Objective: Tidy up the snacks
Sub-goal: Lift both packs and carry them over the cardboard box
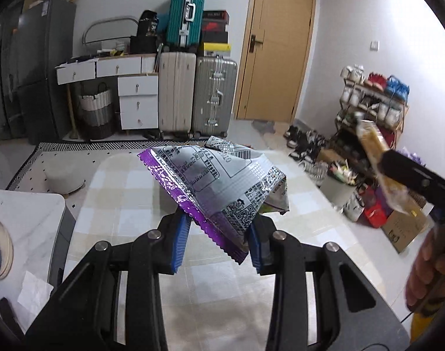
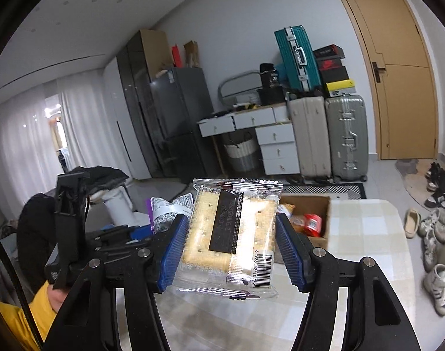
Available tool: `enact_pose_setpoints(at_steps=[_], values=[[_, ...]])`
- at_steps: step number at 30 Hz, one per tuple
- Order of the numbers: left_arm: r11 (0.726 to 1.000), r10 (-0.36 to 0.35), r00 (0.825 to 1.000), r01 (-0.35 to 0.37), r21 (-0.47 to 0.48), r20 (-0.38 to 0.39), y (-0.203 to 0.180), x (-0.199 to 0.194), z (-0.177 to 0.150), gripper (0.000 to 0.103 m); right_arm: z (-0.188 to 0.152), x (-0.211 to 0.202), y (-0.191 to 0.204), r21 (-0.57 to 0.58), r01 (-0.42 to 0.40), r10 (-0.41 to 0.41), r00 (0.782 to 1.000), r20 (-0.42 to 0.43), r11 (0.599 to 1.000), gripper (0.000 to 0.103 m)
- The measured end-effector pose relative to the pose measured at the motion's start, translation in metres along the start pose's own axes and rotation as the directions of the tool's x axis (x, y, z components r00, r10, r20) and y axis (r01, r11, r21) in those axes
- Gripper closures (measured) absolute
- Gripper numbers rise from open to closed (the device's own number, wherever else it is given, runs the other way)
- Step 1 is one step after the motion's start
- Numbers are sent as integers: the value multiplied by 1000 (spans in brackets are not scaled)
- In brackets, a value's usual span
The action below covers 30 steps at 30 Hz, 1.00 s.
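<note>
My left gripper [image 1: 218, 242] is shut on a purple and silver snack bag [image 1: 219, 187], with the blue pads pinching its lower corner. The bag hangs in the air above the checked tablecloth [image 1: 129, 204]. My right gripper [image 2: 231, 245] is shut on a clear packet of square crackers [image 2: 231, 234], gripped by its two side edges and held flat, facing the camera. In the left wrist view that cracker packet [image 1: 374, 152] and the right gripper [image 1: 383, 161] show blurred at the right, with a hand [image 1: 430, 272] behind. In the right wrist view, the left gripper [image 2: 140, 231] and its bag [image 2: 170, 207] sit to the left.
An open cardboard box [image 2: 324, 204] holding several snacks stands on the table [image 2: 368, 234] behind the cracker packet. Beyond the table are suitcases [image 1: 193, 93], white drawers [image 1: 137, 99], a wooden door [image 1: 278, 46] and a shoe rack [image 1: 374, 105]. A white side table [image 1: 26, 219] is at the left.
</note>
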<state>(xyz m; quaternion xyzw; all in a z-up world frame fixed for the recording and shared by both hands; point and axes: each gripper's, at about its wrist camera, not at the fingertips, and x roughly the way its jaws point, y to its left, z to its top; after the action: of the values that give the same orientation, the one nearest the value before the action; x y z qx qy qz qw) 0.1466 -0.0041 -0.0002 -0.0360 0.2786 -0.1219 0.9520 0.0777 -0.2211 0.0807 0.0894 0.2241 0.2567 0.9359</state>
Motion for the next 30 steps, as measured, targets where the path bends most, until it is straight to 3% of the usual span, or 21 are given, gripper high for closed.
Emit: enact_pose_setpoints(at_steps=[5, 12, 20, 26, 30], values=[[993, -112, 994, 111, -48, -13, -2, -47, 0, 71, -2, -9, 19, 5, -39, 39, 999, 19, 999, 42], [993, -97, 995, 97, -61, 7, 2, -74, -6, 71, -15, -8, 20, 35, -52, 51, 999, 15, 998, 42], [993, -82, 996, 79, -90, -31, 20, -42, -3, 71, -1, 3, -2, 16, -18, 18, 1000, -11, 1000, 42], [995, -87, 995, 84, -59, -47, 20, -7, 32, 71, 40, 19, -12, -53, 6, -7, 1000, -4, 999, 42], [999, -50, 997, 50, -6, -55, 16, 28, 58, 71, 69, 44, -24, -95, -23, 23, 1000, -1, 995, 42]])
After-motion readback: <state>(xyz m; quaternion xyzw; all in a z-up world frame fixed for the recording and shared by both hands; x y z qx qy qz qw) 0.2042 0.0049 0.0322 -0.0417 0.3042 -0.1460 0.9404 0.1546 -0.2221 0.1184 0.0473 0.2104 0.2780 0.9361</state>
